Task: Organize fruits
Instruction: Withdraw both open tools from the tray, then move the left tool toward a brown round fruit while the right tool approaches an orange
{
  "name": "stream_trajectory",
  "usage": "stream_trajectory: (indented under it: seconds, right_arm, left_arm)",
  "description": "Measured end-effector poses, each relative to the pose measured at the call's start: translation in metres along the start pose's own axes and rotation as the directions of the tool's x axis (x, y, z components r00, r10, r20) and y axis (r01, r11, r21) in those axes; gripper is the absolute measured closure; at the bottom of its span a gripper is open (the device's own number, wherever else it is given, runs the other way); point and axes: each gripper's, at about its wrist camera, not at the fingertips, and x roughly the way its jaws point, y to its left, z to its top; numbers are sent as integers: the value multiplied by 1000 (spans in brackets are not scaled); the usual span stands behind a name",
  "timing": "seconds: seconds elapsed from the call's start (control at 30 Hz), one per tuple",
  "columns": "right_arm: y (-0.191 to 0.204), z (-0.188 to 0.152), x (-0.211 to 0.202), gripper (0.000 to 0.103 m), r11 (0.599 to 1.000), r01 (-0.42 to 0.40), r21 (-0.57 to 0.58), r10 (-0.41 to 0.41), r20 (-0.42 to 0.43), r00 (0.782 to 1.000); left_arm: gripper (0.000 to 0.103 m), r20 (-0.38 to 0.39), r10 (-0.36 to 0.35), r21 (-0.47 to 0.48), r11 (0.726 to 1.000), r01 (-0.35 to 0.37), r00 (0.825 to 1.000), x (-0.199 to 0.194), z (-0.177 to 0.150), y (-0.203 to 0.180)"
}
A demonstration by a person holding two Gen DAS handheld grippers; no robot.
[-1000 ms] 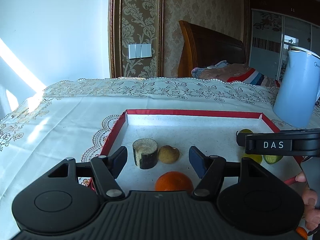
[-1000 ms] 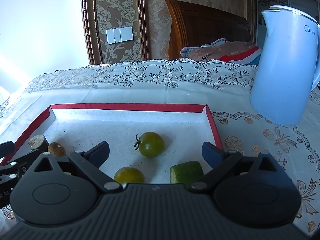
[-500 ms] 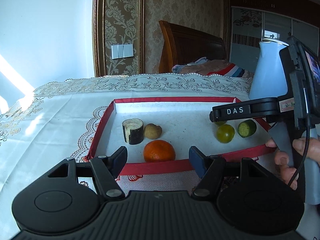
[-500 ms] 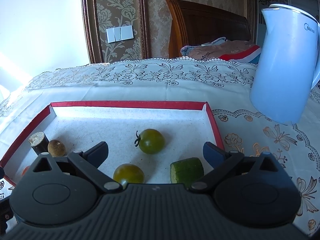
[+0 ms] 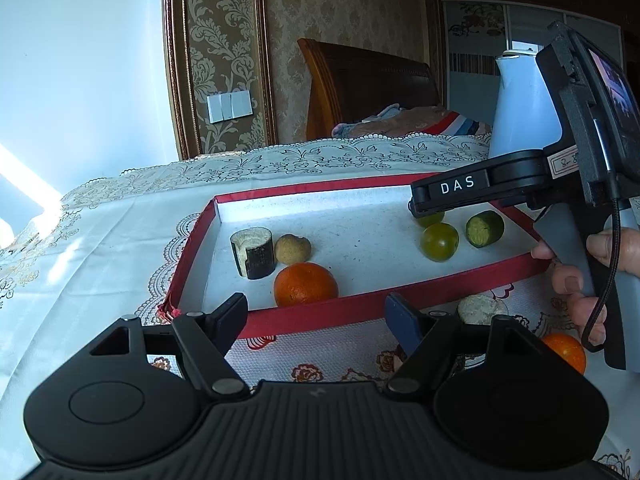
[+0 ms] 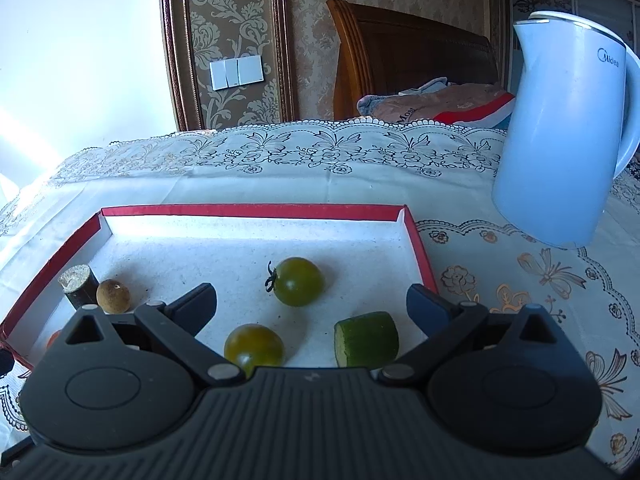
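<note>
You pull your left gripper [image 5: 316, 314], fingers apart and empty, back from the red tray [image 5: 320, 314] where the orange [image 5: 305, 283] now sits, while your right gripper [image 6: 311, 305] hovers spread over the green tomatoes [image 6: 298, 281], suggesting another fruit comes next.

On the black arm of the right gripper [image 5: 430, 210], which reaches over the far right of the red-rimmed tray, you can read "DAS" in white letters. A white sticker behind it starts with "8-", the rest cut off. Your tall pale-blue plastic kettle [image 6: 568, 136], far right, carries the brand "Midea".
</note>
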Motion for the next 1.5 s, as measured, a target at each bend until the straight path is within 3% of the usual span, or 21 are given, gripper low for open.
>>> stream_trajectory:
  seconds: [0.23,0.67,1.03,1.37,1.5]
  right_arm:
    - [-3,1,-3,2,1000,3,9,-3,5,1000]
    - [-10,-5,-21,2,1000,-11,27,11,4,1000]
    - [-38,-35,-74,0,996,-73,56,73,2,997]
    - [-40,-62,-106,0,993,-115,3,115,-25,993]
    - [-35,-74,-119,0,990,-130,-54,129,-36,991]
  left_arm:
    - [24,-11,15,44,999,-15,1000,3,-3,-8]
    - [22,-10,-3,28,1000,3,1000,3,-2,-4]
    - [22,-14,-35,5,999,35,999,2,-1,-1]
    - [22,11,-59,-18,998,59,998,-8,-1,4]
    - [22,21,-116,-53,992,117,993,-18,-1,12]
